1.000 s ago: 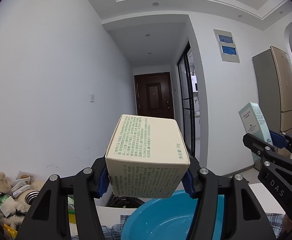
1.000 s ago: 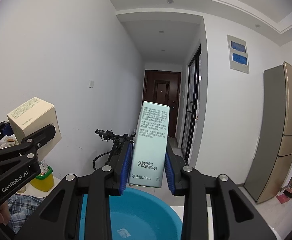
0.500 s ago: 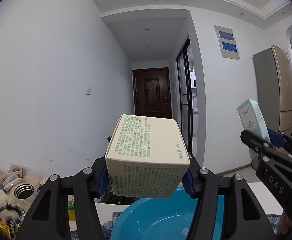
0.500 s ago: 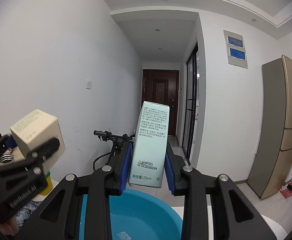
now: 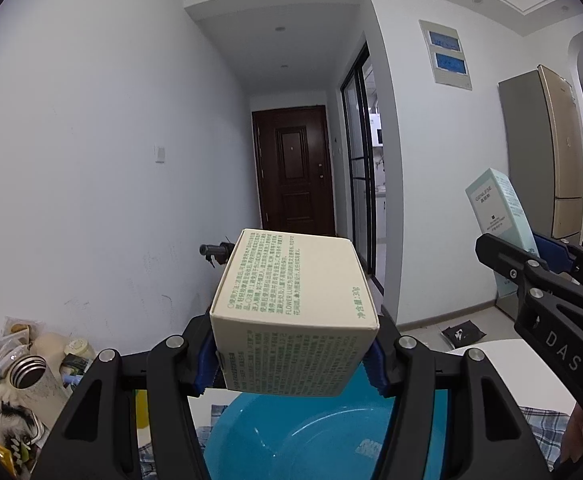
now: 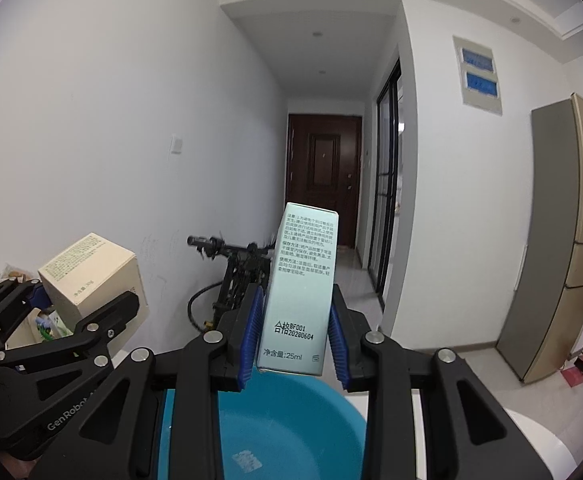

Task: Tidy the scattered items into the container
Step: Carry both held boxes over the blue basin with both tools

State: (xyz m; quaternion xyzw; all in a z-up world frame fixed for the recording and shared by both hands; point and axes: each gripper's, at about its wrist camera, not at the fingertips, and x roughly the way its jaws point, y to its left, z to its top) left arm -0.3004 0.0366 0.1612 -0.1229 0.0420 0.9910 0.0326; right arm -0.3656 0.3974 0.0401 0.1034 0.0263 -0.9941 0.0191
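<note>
Left wrist view: my left hand-held gripper [image 5: 293, 364] is clamped on the cream carton [image 5: 291, 316], its blue pads pressing both side faces, and the blue basin [image 5: 323, 436] now fills more of the space just below and ahead of the jaws than it did a second ago. The clutter pile [image 5: 19, 372] with the steel flask has slid up into sight on the far left (so I have dipped and come forward). To my right, my other tool carries the tall mint box [image 5: 499, 216].

In the right wrist view, the right hand-held gripper [image 6: 295, 344] is closed tight on that mint box [image 6: 301, 292], which stands upright between the pads, with the basin [image 6: 291, 428] directly under it. The cream carton [image 6: 91, 276] has sunk lower at my left than before.

I judge both items are over the container and nearly ready to be let go; neither is inside yet. The white counter [image 6: 531, 448] edge shows beyond the basin.
</note>
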